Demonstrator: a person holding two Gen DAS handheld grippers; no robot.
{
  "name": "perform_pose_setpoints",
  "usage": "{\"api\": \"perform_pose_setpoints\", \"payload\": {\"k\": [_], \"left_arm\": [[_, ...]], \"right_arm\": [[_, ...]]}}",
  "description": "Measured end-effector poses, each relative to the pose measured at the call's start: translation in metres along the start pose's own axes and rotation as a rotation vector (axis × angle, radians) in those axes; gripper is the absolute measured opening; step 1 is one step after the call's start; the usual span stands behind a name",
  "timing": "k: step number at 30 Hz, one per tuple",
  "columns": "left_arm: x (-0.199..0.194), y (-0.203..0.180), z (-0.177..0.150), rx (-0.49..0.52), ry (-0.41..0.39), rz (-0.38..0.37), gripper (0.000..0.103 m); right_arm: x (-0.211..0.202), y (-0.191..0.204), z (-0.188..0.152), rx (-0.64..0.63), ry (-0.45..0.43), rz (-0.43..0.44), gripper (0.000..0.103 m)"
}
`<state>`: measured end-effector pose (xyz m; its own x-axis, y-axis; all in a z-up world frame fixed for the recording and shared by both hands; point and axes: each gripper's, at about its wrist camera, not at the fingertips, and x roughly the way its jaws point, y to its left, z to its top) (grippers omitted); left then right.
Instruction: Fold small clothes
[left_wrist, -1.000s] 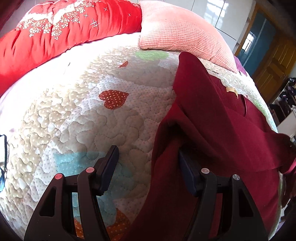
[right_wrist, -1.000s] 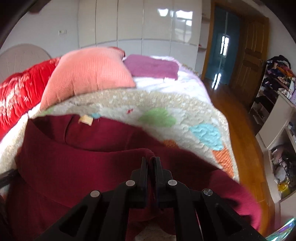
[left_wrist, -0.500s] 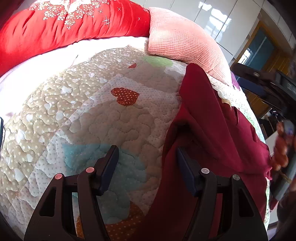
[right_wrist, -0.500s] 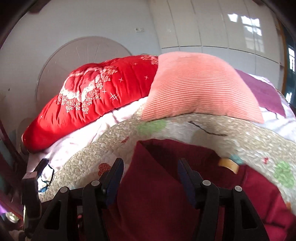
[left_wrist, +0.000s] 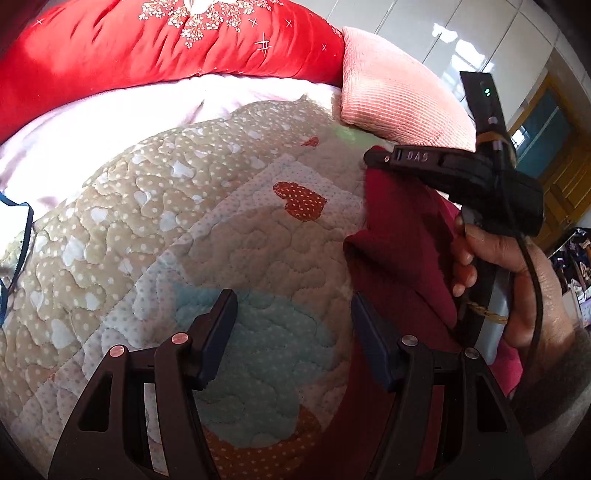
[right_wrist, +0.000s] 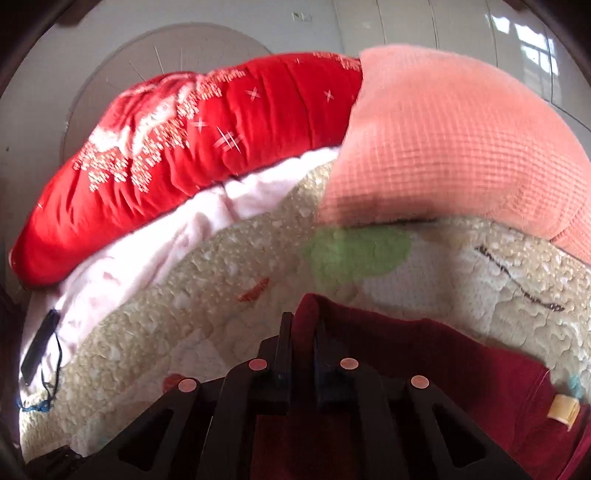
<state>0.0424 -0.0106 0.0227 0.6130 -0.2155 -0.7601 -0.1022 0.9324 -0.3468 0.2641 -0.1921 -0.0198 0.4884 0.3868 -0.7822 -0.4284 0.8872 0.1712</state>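
Observation:
A dark red garment (left_wrist: 402, 236) lies on the quilted bedspread (left_wrist: 184, 229), at the right in the left wrist view. My left gripper (left_wrist: 291, 325) is open and empty, over the quilt just left of the garment's edge. My right gripper (right_wrist: 302, 332) is shut on the garment's far corner (right_wrist: 310, 306); it also shows in the left wrist view (left_wrist: 373, 158), held by a hand. The garment (right_wrist: 424, 369) has a small tan label (right_wrist: 563, 406) near its collar.
A red embroidered duvet (left_wrist: 166, 48) and a pink pillow (left_wrist: 399, 96) lie at the bed's head. A pale pink sheet (right_wrist: 155, 251) shows beside the quilt. A dark blue strap (left_wrist: 18, 236) lies at the left edge. Wardrobe doors and a wooden door stand behind.
My right gripper opened, moved to the garment's far corner near the pillow and shut on it. My left gripper, open, drew left, its right finger coming off the garment's edge.

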Motion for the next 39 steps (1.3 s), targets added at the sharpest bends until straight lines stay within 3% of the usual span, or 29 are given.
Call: {"api": "perform_pose_setpoints", "payload": {"k": [2, 4, 9, 12, 13, 16, 18, 19, 22, 24, 26, 27, 28, 29, 31, 33, 35, 37, 39], "left_arm": [[-0.001, -0.001, 0.0, 0.006, -0.001, 0.001, 0.065], [-0.003, -0.001, 0.002, 0.001, -0.003, -0.014, 0.065], [-0.008, -0.004, 0.008, 0.015, -0.022, -0.049, 0.065], [-0.008, -0.012, 0.008, 0.056, -0.02, -0.035, 0.065], [-0.008, -0.015, 0.008, 0.072, -0.02, -0.028, 0.065], [-0.011, -0.023, 0.009, 0.109, -0.033, -0.02, 0.065], [-0.017, -0.028, 0.009, 0.134, -0.063, -0.03, 0.065], [-0.02, -0.031, 0.011, 0.153, -0.078, -0.041, 0.065], [-0.023, -0.041, 0.013, 0.203, -0.095, -0.065, 0.065], [-0.019, -0.047, 0.013, 0.224, -0.085, -0.079, 0.065], [-0.014, -0.051, 0.014, 0.235, -0.066, -0.102, 0.065], [-0.011, -0.053, 0.014, 0.236, -0.057, -0.108, 0.065], [-0.007, -0.055, 0.015, 0.236, -0.05, -0.109, 0.065], [-0.003, -0.057, 0.017, 0.236, -0.046, -0.11, 0.065], [0.004, -0.061, 0.018, 0.236, -0.04, -0.112, 0.065], [0.014, -0.062, 0.019, 0.228, -0.02, -0.108, 0.065], [0.028, -0.061, 0.017, 0.22, 0.023, -0.088, 0.065], [0.039, -0.058, 0.015, 0.216, 0.067, -0.077, 0.065], [0.035, -0.058, 0.015, 0.211, 0.052, -0.084, 0.065]], "right_arm": [[-0.025, -0.006, -0.01, 0.059, -0.047, 0.034, 0.018], [-0.066, -0.014, -0.026, 0.105, -0.116, 0.068, 0.045], [-0.151, -0.038, -0.103, 0.145, -0.163, -0.083, 0.046], [-0.141, -0.06, -0.143, 0.159, -0.022, -0.299, 0.046], [-0.134, -0.07, -0.152, 0.173, 0.01, -0.332, 0.046], [-0.162, -0.084, -0.162, 0.256, -0.045, -0.301, 0.044], [-0.196, -0.091, -0.165, 0.306, -0.128, -0.282, 0.044], [-0.214, -0.095, -0.168, 0.314, -0.165, -0.327, 0.045], [-0.249, -0.117, -0.177, 0.325, -0.208, -0.605, 0.051], [-0.244, -0.14, -0.18, 0.356, -0.144, -0.696, 0.058], [-0.229, -0.163, -0.183, 0.405, -0.073, -0.641, 0.058], [-0.223, -0.171, -0.186, 0.435, -0.058, -0.575, 0.044], [-0.222, -0.178, -0.189, 0.475, -0.065, -0.5, 0.009], [-0.228, -0.179, -0.189, 0.499, -0.099, -0.481, 0.004], [-0.242, -0.17, -0.188, 0.463, -0.17, -0.501, 0.004], [-0.25, -0.166, -0.189, 0.443, -0.196, -0.589, 0.004], [-0.241, -0.174, -0.188, 0.44, -0.168, -0.669, 0.004], [-0.225, -0.184, -0.195, 0.448, -0.088, -0.654, 0.004], [-0.229, -0.181, -0.199, 0.439, -0.088, -0.641, 0.007]]}}
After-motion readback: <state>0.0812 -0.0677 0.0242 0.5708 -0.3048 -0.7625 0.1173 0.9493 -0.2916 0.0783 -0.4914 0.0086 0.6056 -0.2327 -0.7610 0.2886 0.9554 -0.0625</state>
